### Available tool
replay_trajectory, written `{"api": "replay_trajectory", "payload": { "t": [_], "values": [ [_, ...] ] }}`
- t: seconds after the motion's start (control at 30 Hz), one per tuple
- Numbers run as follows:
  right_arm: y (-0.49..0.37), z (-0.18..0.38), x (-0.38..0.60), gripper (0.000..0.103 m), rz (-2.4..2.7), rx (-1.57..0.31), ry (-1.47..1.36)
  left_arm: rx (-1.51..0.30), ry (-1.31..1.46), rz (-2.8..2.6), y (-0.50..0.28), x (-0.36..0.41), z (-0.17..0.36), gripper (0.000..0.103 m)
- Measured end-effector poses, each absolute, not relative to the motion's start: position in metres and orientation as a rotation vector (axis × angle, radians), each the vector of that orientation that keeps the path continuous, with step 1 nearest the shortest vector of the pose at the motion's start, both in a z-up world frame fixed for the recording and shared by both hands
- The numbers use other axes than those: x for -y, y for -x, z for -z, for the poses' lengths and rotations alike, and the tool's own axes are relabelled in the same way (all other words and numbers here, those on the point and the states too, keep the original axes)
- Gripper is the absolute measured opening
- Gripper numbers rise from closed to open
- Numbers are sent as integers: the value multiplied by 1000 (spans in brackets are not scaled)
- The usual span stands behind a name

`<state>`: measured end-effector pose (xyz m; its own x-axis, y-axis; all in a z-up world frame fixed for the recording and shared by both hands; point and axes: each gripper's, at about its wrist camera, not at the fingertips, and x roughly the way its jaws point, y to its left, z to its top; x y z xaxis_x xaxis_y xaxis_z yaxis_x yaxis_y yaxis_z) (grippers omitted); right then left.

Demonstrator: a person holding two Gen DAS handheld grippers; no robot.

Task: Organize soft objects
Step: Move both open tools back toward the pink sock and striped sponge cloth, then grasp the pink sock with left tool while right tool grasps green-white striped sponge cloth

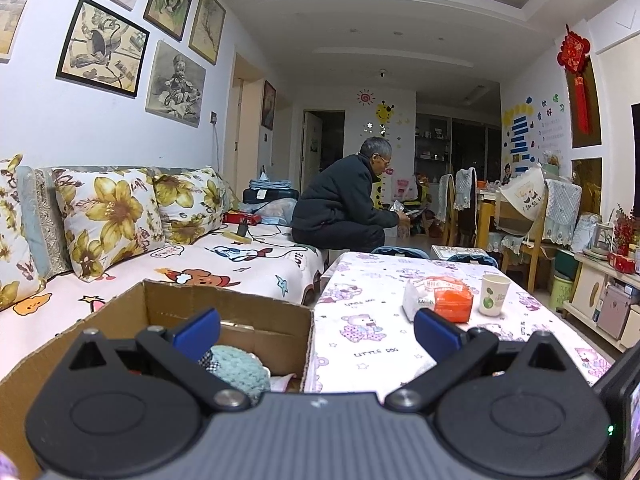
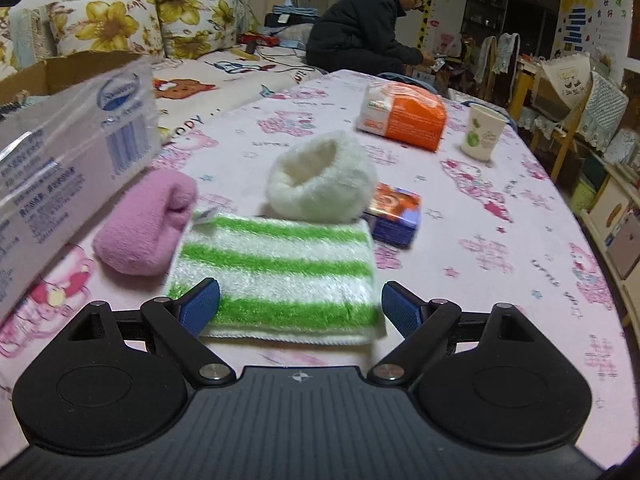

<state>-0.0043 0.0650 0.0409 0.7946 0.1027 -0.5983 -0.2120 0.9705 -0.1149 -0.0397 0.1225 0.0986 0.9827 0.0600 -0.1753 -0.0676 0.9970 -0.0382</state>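
While the right gripper (image 2: 300, 308) hangs low over the table (image 2: 500, 208) with its blue fingers (image 2: 400, 312) spread wide and nothing between them, a folded green-and-white striped towel (image 2: 276, 272) lies flat just ahead. The towel's near edge reaches into the gap between the fingertips, its left corner just beside the left pad; I cannot tell whether they touch. A fluffy white sock (image 2: 320, 178), rolled into an open ring, sits on the towel's far edge. A pink rolled sock (image 2: 146, 226) lies just left of the towel, touching its left edge. A small orange-and-purple box (image 2: 394, 216) sits behind the towel's right corner. Farther back stand an orange tissue pack (image 2: 404, 114) and a paper cup (image 2: 480, 132). A clear plastic package (image 2: 60, 172), blurred, fills the left side of the view.

The left gripper (image 1: 316, 330) has its fingers (image 1: 200, 330) spread apart and empty, hovering across the right wall of a cardboard box (image 1: 168, 300) that stands on the sofa (image 1: 240, 256) beside the table. Inside the box, below the left finger, lies a pale teal knitted item (image 1: 240, 372) next to a checked piece. A person (image 1: 344, 204) in a dark jacket sits at the sofa's far end.
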Motion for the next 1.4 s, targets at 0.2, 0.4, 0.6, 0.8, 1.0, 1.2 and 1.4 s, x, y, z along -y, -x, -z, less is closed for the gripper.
{"api": "replay_trajectory", "payload": {
  "t": [0.2,0.4,0.6,0.8,1.0,1.2,1.4],
  "values": [
    [10,-40,-43,103,-116,-631,229,-178,32,-45,40,-116,-97,102],
    [11,-32,-12,103,14,-643,277,-192,13,-14,38,-103,-94,102],
    [14,-46,20,103,11,-646,63,-232,-19,56,36,-85,-88,102],
    [4,-42,47,103,-107,-690,-227,-334,-4,128,26,-73,-74,100],
    [-14,-33,68,103,-182,-683,-443,-401,-44,89,13,-61,-59,88],
    [-27,-34,59,103,-243,-679,-466,-459,-89,23,-2,-54,-46,83],
    [-28,-36,58,103,-306,-679,-503,-507,-122,-66,-17,-53,-36,84]
  ]
}}
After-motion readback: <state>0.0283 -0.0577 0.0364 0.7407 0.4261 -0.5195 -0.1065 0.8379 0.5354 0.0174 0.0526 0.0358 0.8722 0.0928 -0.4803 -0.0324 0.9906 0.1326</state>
